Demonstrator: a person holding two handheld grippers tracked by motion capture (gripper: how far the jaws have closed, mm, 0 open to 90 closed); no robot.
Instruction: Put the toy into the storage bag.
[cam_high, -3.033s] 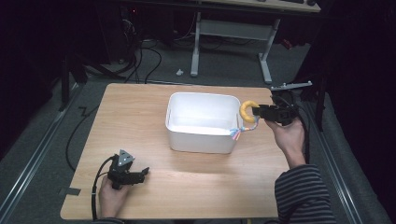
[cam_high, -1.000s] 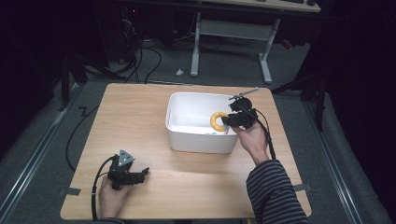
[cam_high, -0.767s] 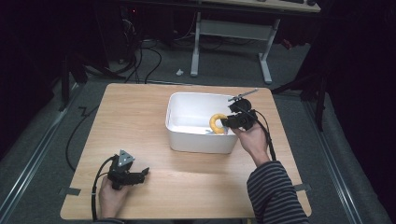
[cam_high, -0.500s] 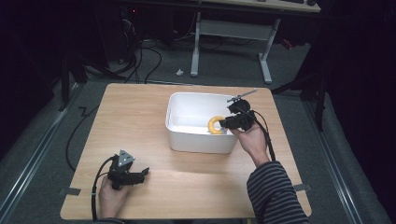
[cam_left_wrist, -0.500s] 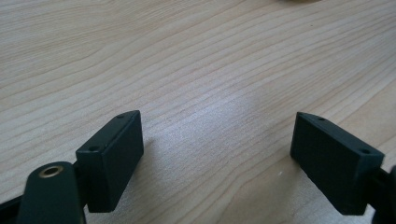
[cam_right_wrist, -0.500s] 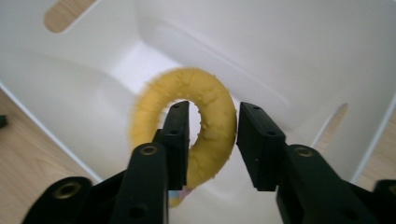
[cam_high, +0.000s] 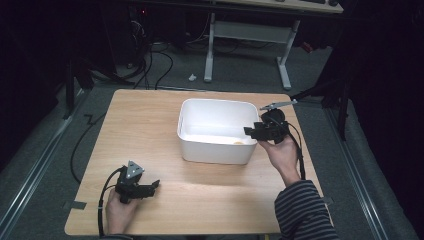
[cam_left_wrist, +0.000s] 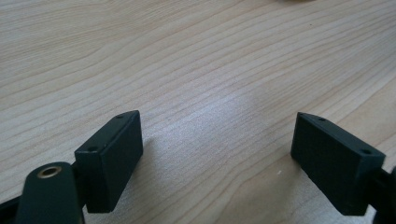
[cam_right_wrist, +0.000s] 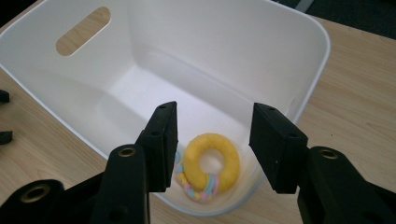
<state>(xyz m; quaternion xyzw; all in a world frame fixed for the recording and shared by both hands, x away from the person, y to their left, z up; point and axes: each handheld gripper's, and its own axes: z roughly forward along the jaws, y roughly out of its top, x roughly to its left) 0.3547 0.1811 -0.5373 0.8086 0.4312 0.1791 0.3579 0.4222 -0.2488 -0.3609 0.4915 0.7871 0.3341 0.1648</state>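
the yellow ring-shaped soft toy with a pastel braided edge (cam_right_wrist: 211, 164) lies on the floor of the white plastic bin with a cut-out handle (cam_high: 216, 111), close against the bin's right wall; in the high view a sliver of the toy (cam_high: 238, 142) shows just inside that wall. the right gripper (cam_right_wrist: 212, 142) hangs above the bin's right rim, its jaws having just been opening; they now stand apart with the toy lying free below them, touching neither pad, so the gripper has released. in the high view the right gripper (cam_high: 251, 131) sits at the bin's right edge, held by a hand in a striped sleeve (cam_high: 300, 212). the left gripper (cam_left_wrist: 217, 154) rests low over the light wooden tabletop (cam_left_wrist: 196, 56) at the near left, well apart from the bin, its jaws spread wide with bare wood between them.
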